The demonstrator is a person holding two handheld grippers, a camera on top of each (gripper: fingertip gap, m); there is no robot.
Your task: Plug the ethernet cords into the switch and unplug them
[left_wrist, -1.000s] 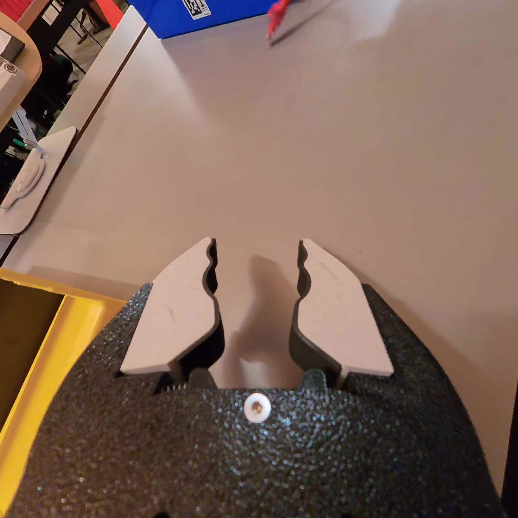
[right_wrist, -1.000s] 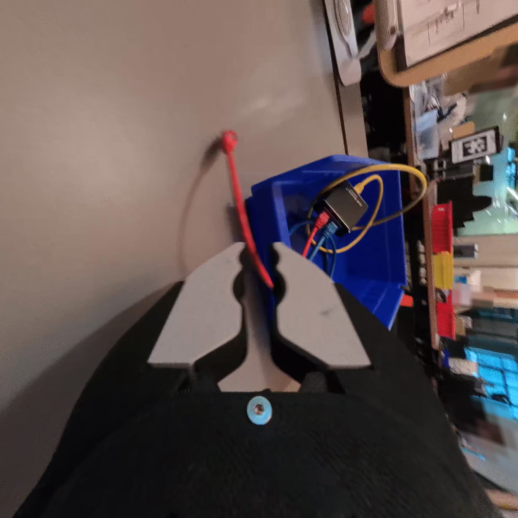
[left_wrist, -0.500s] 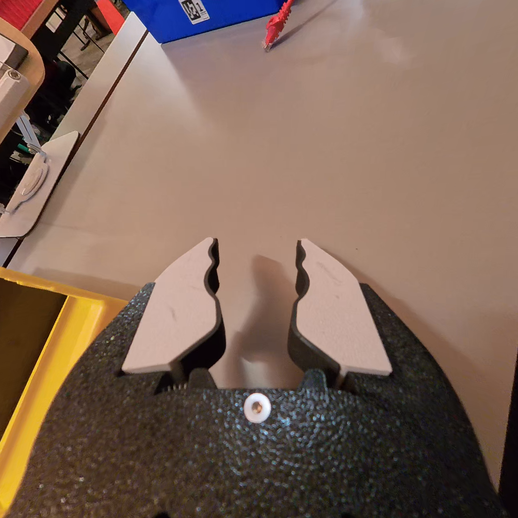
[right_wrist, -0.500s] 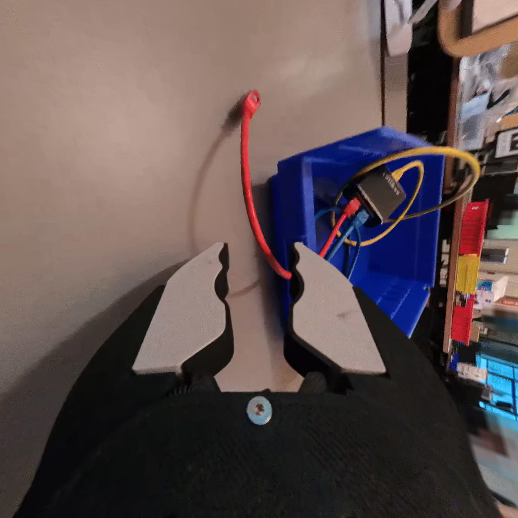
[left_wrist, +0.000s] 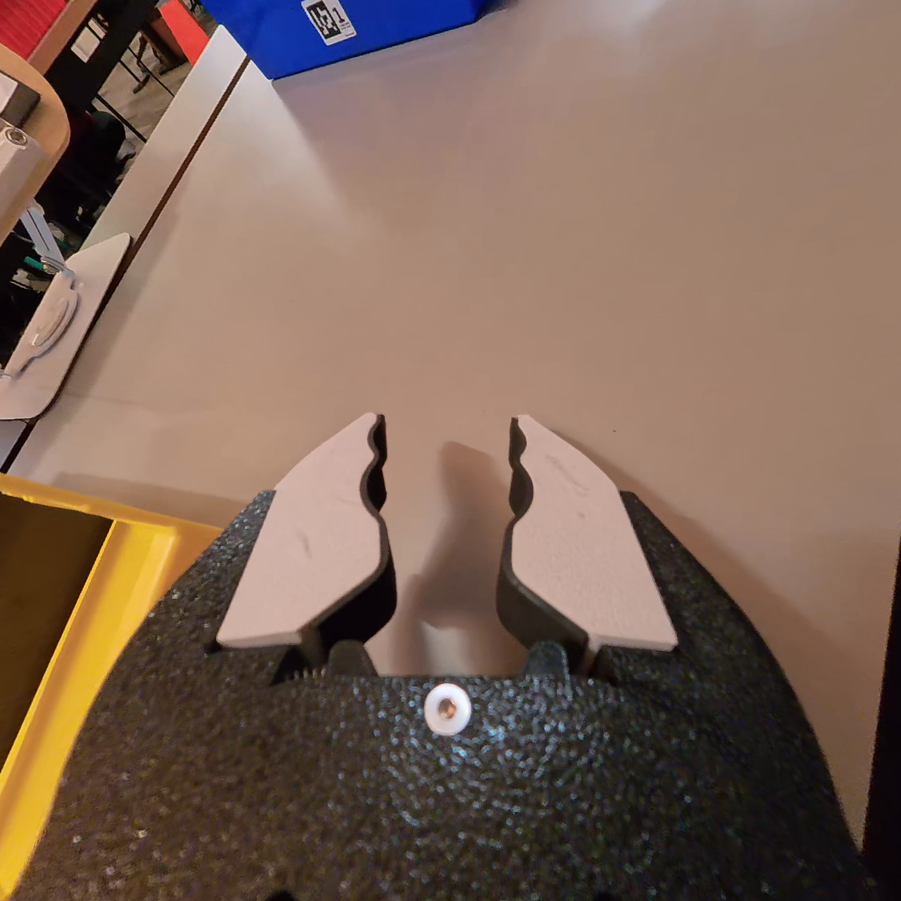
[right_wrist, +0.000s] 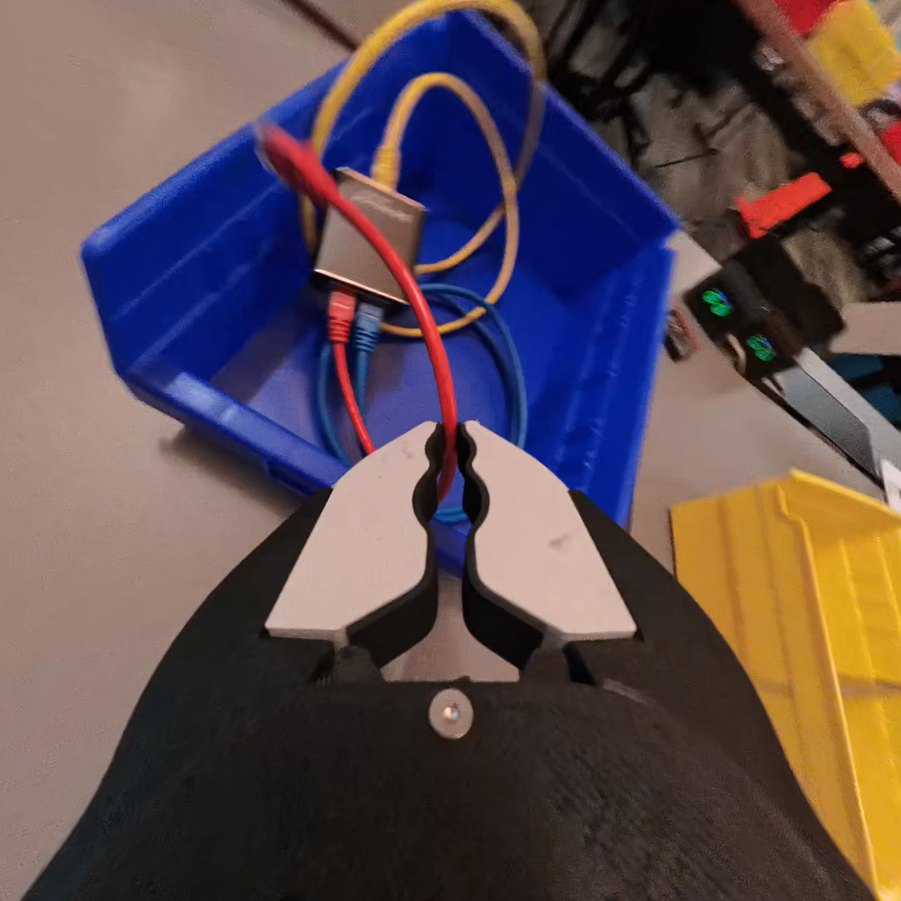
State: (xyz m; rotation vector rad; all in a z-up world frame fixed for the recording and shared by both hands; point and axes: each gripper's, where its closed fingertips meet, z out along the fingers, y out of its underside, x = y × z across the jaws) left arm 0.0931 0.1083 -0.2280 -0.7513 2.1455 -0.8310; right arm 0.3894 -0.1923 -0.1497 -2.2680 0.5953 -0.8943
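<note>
Right gripper [right_wrist: 451, 429], flat grey fingers clenched on glossy red cord [right_wrist: 419, 302] above boxy metal switch [right_wrist: 370, 234] in blue plastic bin [right_wrist: 609, 273]; left gripper [left_wrist: 446, 424] spread, holding nothing, over smooth tabletop [left_wrist: 536, 219].

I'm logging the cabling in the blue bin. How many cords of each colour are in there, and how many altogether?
Red cord: 1, pinched in the right gripper
Blue cord: 1
Yellow cord: 1
Total: 3 cords, all in or over the blue bin around the switch.
</note>
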